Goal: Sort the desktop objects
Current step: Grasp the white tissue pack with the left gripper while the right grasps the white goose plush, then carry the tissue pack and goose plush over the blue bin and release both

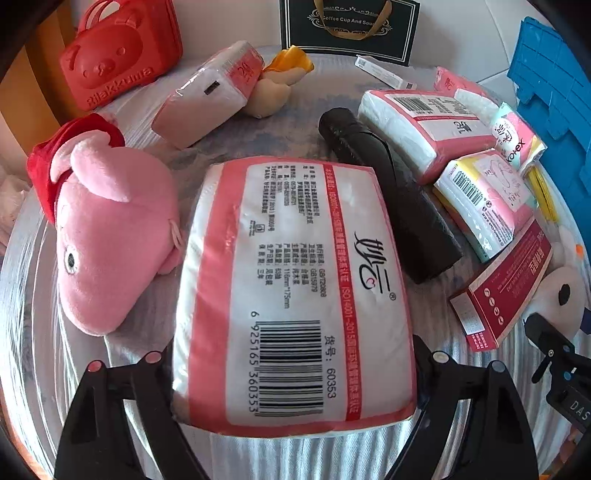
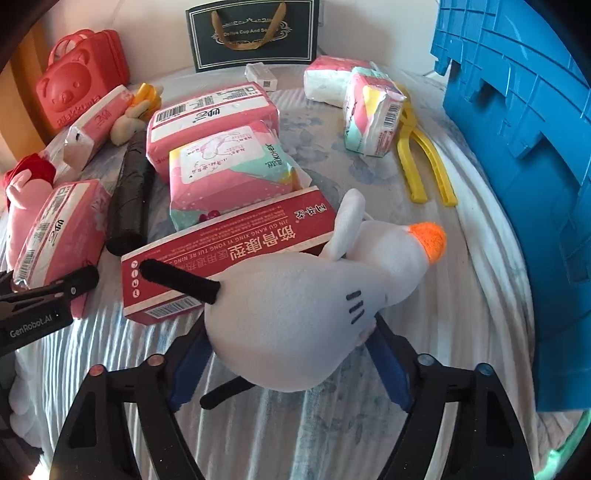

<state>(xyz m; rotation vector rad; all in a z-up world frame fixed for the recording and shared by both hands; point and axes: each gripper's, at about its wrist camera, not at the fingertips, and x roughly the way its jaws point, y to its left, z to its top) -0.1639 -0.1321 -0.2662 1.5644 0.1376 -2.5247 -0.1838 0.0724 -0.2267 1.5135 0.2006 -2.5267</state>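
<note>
The tissue pack (image 1: 291,295) sits right between the fingers of my left gripper (image 1: 291,373), barcode side up, its near end wedged in the gap while the far end points away over the striped cloth (image 1: 258,458). Both fingers press against its sides, so my left tongs are clamped on it, held low and level, reaching forward from the near edge of the desk.

In my right gripper (image 2: 291,354) I have the white goose plush (image 2: 306,314), gripped across its round body by the blue-padded fingers (image 2: 388,369); its orange beak (image 2: 428,240) points away and to the right, toward the blue crate (image 2: 517,147). One black leg sticks out to the left over the red medicine box (image 2: 229,251) (I cannot tell whether it touches the box). That hand is also low and pointing forward, with the left gripper's tip visible at its left.

Just left of the tissue pack lies the pink pig plush (image 1: 110,236), touching it. On the pack's right is a black roll (image 1: 388,199), then more tissue packs (image 1: 424,129) and pad packs (image 1: 480,199). Farther back stand a red bear case (image 1: 118,55) and a dark gift bag (image 1: 347,26), and yellow tongs (image 2: 421,162) lie near the crate.
</note>
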